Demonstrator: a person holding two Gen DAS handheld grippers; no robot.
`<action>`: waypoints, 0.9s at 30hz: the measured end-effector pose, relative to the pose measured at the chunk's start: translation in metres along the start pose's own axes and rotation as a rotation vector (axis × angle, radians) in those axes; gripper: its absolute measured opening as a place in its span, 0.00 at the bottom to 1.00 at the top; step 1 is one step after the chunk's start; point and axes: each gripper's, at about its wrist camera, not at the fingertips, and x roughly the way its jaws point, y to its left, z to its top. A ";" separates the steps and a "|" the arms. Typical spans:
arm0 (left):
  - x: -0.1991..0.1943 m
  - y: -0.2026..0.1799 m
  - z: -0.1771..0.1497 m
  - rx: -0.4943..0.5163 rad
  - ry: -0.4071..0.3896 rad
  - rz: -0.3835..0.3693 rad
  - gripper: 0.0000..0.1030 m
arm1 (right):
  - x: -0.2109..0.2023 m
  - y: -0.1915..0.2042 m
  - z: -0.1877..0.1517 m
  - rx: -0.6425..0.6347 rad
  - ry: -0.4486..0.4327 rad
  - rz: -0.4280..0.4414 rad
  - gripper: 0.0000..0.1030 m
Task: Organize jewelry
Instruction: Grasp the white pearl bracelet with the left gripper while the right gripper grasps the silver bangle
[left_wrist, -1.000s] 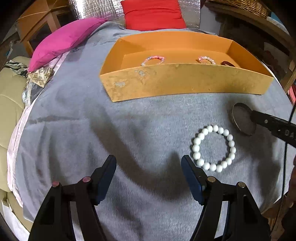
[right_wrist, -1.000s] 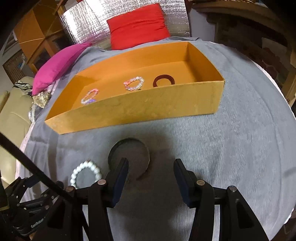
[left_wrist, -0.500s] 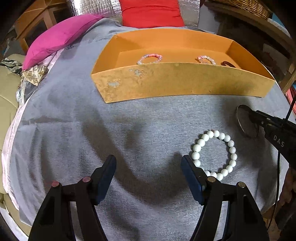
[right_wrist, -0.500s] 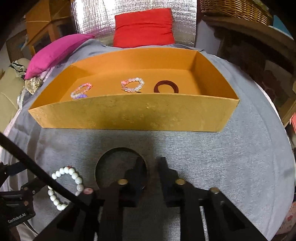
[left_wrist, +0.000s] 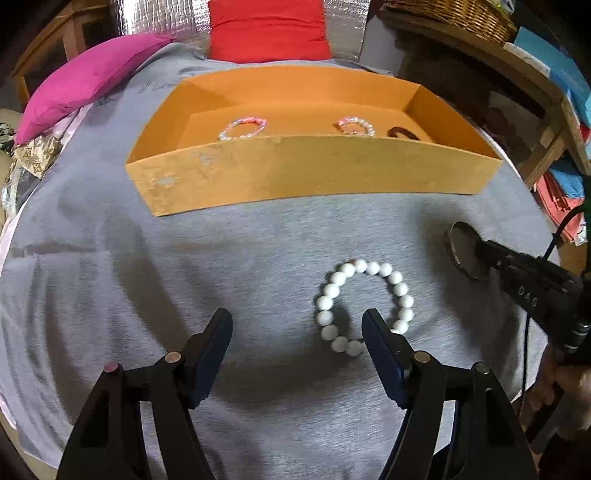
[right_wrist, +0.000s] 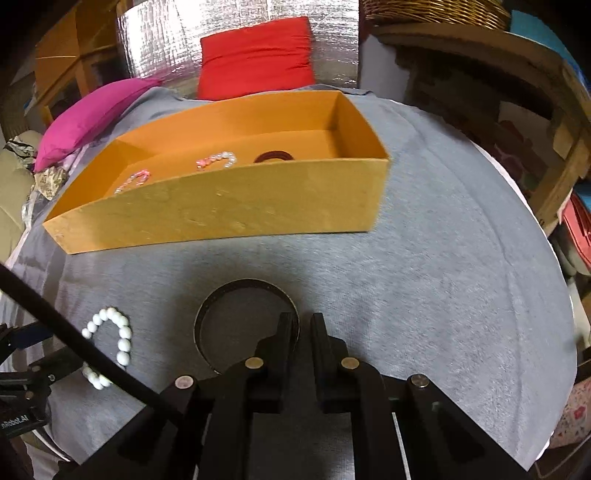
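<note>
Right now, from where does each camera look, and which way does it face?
Left wrist: sits on the open left gripper, faces down at the white bead bracelet and orange box; a hand shows at right.
Right wrist: sits on the right gripper, shut on the dark bangle.
Shared: bracelet, bangle, box, grey cloth.

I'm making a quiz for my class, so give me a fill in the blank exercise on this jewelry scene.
1. The orange box holds ___ pieces of jewelry.
2. The white bead bracelet lies on the ___ cloth.
3. The right gripper has its jaws closed on the rim of the dark ___.
4. The left gripper has its jaws ___.

Missing words: three; gray; bangle; open
</note>
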 end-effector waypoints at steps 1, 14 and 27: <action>0.002 -0.003 0.000 0.002 0.003 -0.012 0.71 | 0.000 0.000 -0.001 0.005 0.000 0.003 0.12; 0.001 -0.026 0.008 0.016 -0.016 -0.087 0.71 | 0.000 -0.018 -0.003 0.064 -0.005 0.075 0.12; 0.016 -0.033 -0.005 0.081 -0.009 -0.061 0.75 | 0.002 -0.020 -0.003 0.083 -0.004 0.092 0.12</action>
